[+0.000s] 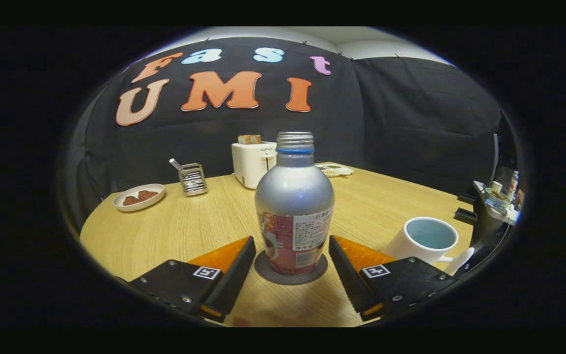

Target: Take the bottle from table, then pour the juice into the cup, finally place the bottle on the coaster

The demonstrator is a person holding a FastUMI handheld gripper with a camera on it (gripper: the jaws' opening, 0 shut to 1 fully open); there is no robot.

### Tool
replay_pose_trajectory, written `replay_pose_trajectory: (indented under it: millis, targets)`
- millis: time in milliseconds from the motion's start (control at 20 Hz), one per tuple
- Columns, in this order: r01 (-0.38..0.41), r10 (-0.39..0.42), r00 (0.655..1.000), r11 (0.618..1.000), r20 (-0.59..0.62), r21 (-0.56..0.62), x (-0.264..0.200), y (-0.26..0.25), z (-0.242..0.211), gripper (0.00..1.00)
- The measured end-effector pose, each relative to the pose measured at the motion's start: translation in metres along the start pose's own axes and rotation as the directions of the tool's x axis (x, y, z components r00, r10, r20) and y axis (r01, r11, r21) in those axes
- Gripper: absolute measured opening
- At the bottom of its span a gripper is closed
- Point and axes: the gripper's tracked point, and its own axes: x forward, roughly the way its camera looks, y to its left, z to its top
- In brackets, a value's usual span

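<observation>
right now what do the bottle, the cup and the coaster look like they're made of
Bottle: seems metal, likely aluminium, with a dull silver sheen, a threaded neck and a printed label round its lower half.
Cup: looks like glazed ceramic, glossy white outside, pale blue inside.
Coaster: dark, matte disc under the bottle, maybe rubber or felt; hard to tell.
The gripper is open, a finger either side of the bottle.

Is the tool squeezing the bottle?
Apart. The gripper view shows the tool open, bare table on each side of the bottle on its coaster.
</observation>
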Motion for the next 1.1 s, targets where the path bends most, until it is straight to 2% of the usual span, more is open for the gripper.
replay_pose_trajectory:
  millis: [150, 550, 700, 1100]
  targets:
    - [-0.015, 0.015, 1.0, 1.0, 0.01, 0.007, -0.011, 0.0, 0.003, 0.97]
    - [-0.118, 0.118, 0.987, 0.993, 0.104, -0.007, -0.075, 0.014, 0.035, 0.97]
    - [-0.196, 0.2, 0.967, 0.98, 0.156, -0.039, -0.11, 0.029, 0.05, 0.97]
    - [-0.331, 0.347, 0.906, 0.938, 0.241, -0.106, -0.189, 0.055, 0.062, 0.97]
